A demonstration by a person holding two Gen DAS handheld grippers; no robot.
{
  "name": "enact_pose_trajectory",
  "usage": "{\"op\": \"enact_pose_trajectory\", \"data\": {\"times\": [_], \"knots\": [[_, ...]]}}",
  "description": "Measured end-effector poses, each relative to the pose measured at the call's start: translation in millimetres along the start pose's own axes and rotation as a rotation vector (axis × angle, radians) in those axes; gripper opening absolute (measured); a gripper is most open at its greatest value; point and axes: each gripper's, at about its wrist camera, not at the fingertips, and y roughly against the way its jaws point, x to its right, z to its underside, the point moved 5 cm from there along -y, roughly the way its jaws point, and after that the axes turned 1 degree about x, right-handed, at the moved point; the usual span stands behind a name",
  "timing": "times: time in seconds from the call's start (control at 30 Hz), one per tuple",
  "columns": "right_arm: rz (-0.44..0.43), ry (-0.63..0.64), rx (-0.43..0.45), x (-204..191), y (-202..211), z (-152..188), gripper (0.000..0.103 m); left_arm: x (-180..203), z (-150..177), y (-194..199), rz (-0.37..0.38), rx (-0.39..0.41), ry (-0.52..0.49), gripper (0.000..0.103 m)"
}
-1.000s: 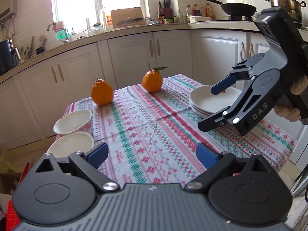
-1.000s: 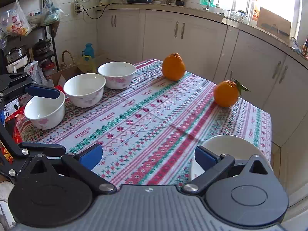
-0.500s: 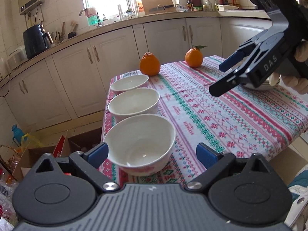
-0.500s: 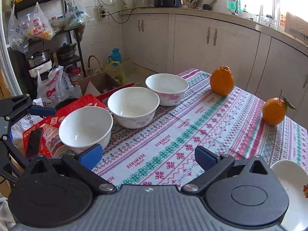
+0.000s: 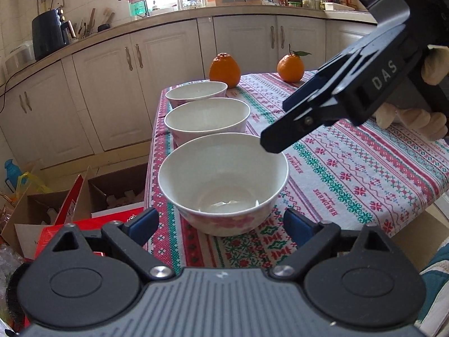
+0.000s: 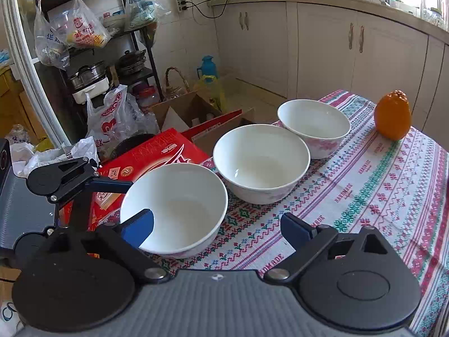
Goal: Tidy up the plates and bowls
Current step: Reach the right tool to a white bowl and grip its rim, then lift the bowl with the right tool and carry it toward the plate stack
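Three white bowls with pink flowers stand in a row along the left edge of the table. The nearest bowl (image 5: 223,179) (image 6: 174,207) sits between the fingers of my left gripper (image 5: 221,221). Its jaws are closing and the pads stand clear of the bowl's wall. My right gripper (image 6: 217,226) (image 5: 286,120) hovers over that bowl's right rim, one finger above its inside, its jaws also closing with nothing pressed. The middle bowl (image 5: 207,118) (image 6: 261,163) and the far bowl (image 5: 196,92) (image 6: 314,126) stand behind. No plate is in view.
Two oranges (image 5: 224,68) (image 5: 290,67) rest at the far end of the patterned tablecloth (image 5: 364,168). On the floor left of the table lie a red box (image 6: 157,157) and open cardboard boxes (image 5: 112,193). A rack (image 6: 92,56) with bags and pots stands beyond.
Both views have swung left, from the plates to the row of bowls. The nearest bowl now lies between my left fingers, and the right gripper has come over its rim. Both jaws have narrowed slightly.
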Motion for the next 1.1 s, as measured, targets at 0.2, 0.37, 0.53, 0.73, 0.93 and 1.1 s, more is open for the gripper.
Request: {"op": "enact_pose_trajectory", "data": {"times": [0.2, 0.37, 0.53, 0.73, 0.93, 1.1], "knots": [[-0.050, -0.011, -0.045, -4.2, -19.5, -2.9, 0.080, -4.1, -0.1, -3.1, 0.022, 0.002, 0.018, 0.088], [-0.085, -0.027, -0.057, -3.8, -29.3, -6.9, 0.071, -8.1, 0.5, -4.9, 0.034, 0.000, 0.026, 0.086], [-0.103, -0.036, -0.066, -3.9, -36.5, -9.1, 0.063, -9.4, -0.3, -5.2, 0.050, 0.002, 0.031, 0.082], [-0.125, -0.043, -0.069, -5.8, -37.8, -9.2, 0.061, -7.1, -1.3, -4.8, 0.056, 0.001, 0.021, 0.079], [-0.122, -0.047, -0.068, -5.9, -36.1, -8.2, 0.061, -4.9, -3.0, -4.8, 0.057, -0.004, 0.009, 0.079], [-0.119, -0.054, -0.055, -3.2, -27.5, -5.4, 0.061, 0.0, -7.9, -1.6, 0.068, -0.002, -0.004, 0.079]]}}
